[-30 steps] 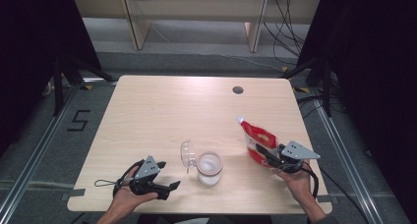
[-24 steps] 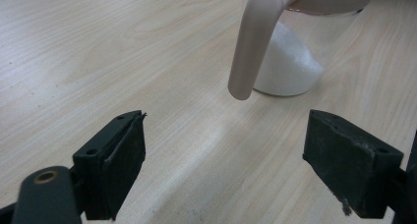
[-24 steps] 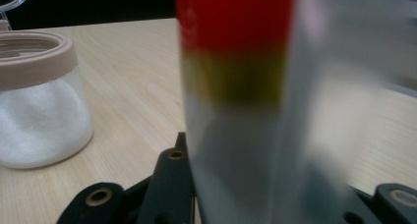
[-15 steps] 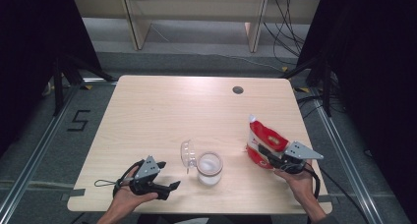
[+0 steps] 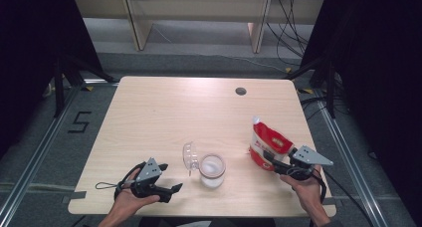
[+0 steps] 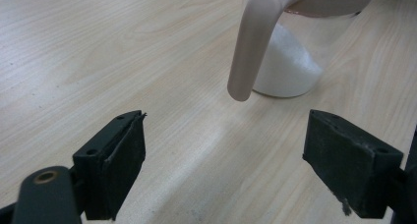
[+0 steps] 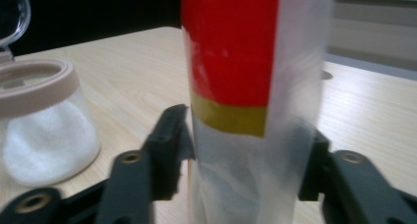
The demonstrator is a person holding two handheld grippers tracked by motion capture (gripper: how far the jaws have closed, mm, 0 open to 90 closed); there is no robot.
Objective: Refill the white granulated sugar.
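Observation:
A red and white pouch [image 5: 266, 146] stands upright on the table's right side, with my right gripper [image 5: 279, 162] shut on its lower part. In the right gripper view the pouch [image 7: 246, 86] sits between the two jaws. A clear jar [image 5: 211, 170] holding white powder stands at the front middle, its clear lid [image 5: 189, 156] flipped open to the left. My left gripper [image 5: 166, 186] rests open near the front left edge, empty. The left gripper view shows the jar [image 6: 290, 62] and its beige latch strap [image 6: 251, 47] ahead of the spread jaws.
The light wooden table [image 5: 164, 112] has a round cable hole [image 5: 241, 91] at the back right. Black curtains stand on both sides, and shelving legs and cables lie on the floor behind.
The right gripper has tipped the pouch from a leftward slant to upright and shifted it a little right and toward the front. The left gripper and jar stayed still.

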